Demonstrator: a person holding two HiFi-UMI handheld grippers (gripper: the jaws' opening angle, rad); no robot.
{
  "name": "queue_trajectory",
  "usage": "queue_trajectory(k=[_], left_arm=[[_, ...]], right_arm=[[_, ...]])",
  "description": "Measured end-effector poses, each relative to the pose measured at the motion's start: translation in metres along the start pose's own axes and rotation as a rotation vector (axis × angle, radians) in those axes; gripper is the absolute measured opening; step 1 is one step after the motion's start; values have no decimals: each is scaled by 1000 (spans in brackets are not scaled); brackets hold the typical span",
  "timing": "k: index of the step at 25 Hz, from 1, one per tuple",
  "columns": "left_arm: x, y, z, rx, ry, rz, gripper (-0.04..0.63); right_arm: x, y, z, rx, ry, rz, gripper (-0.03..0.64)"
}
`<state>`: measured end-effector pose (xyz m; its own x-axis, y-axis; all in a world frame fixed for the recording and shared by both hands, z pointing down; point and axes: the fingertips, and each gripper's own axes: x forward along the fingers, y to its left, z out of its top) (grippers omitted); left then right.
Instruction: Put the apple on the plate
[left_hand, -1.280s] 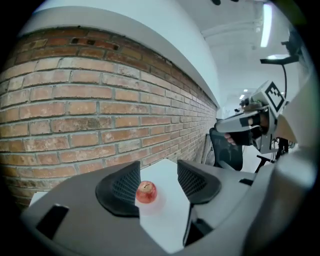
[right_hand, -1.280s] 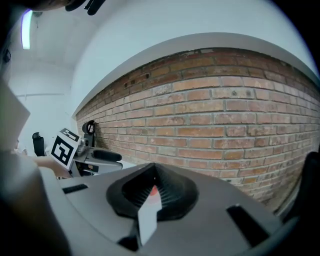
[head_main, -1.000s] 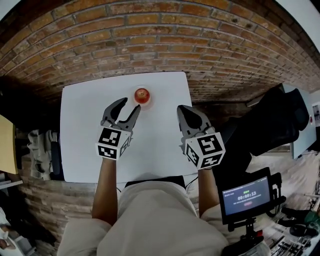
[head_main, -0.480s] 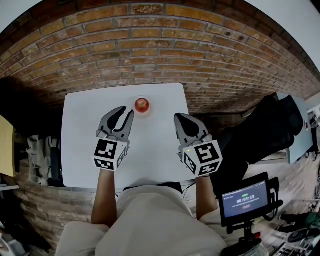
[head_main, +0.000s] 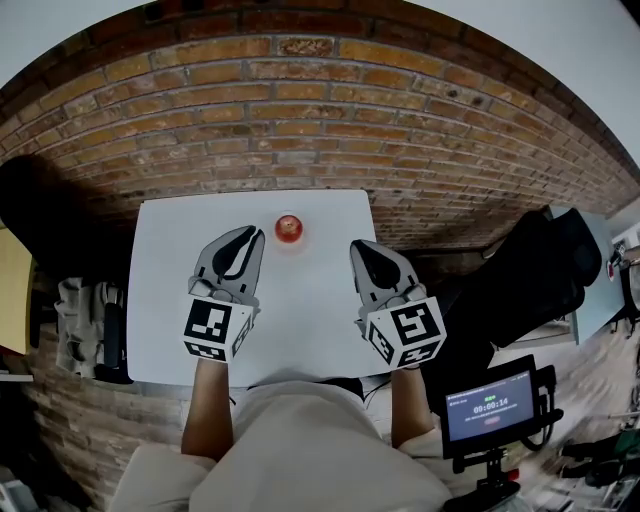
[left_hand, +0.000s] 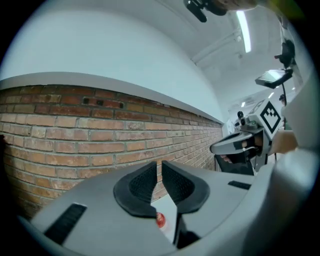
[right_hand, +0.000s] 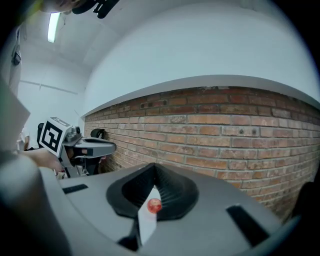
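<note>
A red apple (head_main: 289, 228) rests on a small pale plate (head_main: 278, 239) near the far edge of the white table (head_main: 170, 290). My left gripper (head_main: 243, 238) hovers just left of the apple and nearer to me. Its jaws are closing, only a thin slit remains, and nothing is between them. My right gripper (head_main: 362, 250) hangs to the apple's right, shut and empty. Below the pads, the left gripper view shows the apple (left_hand: 159, 219) under that gripper (left_hand: 159, 165). The right gripper view also has the apple (right_hand: 154, 204) below its gripper (right_hand: 152, 167).
A brick wall (head_main: 300, 110) rises straight behind the table's far edge. A black bag or chair (head_main: 540, 270) stands to the right, and a small screen on a stand (head_main: 490, 405) at lower right. Clutter (head_main: 90, 320) lies on the floor at left.
The left jaws have gone from wide open to nearly together. Both grippers have risen and drawn a little back from the apple, which has stayed on the plate.
</note>
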<state>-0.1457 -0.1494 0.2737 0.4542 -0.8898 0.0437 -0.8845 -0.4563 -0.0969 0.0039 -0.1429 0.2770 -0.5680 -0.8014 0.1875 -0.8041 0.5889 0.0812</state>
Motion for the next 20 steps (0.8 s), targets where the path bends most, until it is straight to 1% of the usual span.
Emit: queue_trajectory(k=[4, 8, 20], left_arm=[[-6, -5, 17, 36, -21, 7, 8], [-10, -13, 22, 70, -11, -10, 8], [-19, -20, 29, 85, -4, -13, 8]], right_arm=[[-10, 4, 12, -5, -28, 8, 3], [-16, 10, 21, 9, -50, 25, 3], [-24, 23, 37, 8, -66, 33, 2]])
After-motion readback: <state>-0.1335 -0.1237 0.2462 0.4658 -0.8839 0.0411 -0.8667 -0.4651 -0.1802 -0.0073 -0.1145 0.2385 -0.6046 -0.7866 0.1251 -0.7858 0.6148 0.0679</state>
